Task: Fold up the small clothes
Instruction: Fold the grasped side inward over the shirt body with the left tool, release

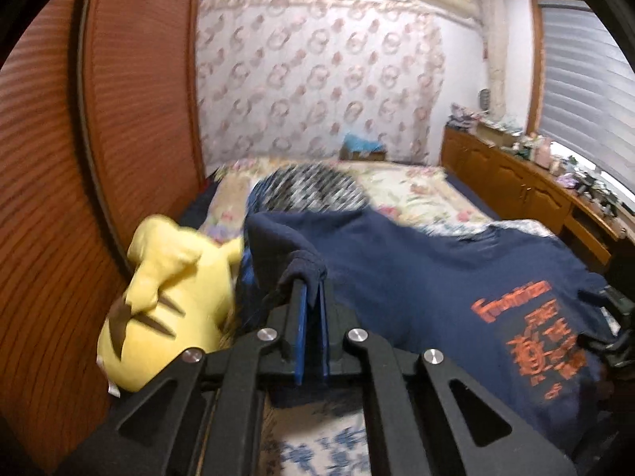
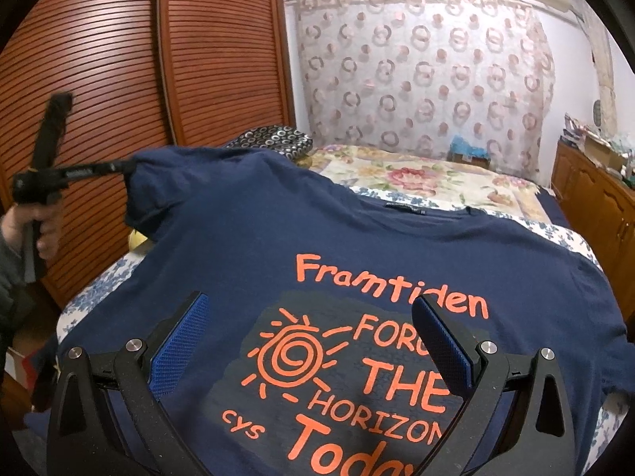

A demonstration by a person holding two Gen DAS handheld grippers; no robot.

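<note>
A navy T-shirt (image 2: 238,218) with an orange print lies face up on the bed; in the left wrist view the T-shirt (image 1: 397,277) spreads to the right. My left gripper (image 1: 311,279) is shut on a bunched edge of its left sleeve and holds that sleeve raised off the bed. From the right wrist view the left gripper (image 2: 127,166) comes in from the left, held by a person's hand (image 2: 43,230). My right gripper (image 2: 309,299) stands open just above the printed chest, with nothing between its blue pads (image 2: 182,333).
The bed's floral cover (image 2: 416,174) runs back to a curtained wall. A yellow plush toy (image 1: 170,301) lies at the left bed edge by the louvred wardrobe doors (image 2: 119,59). A patterned pillow (image 2: 274,139) sits behind the shirt. A cluttered wooden dresser (image 1: 516,182) lines the right side.
</note>
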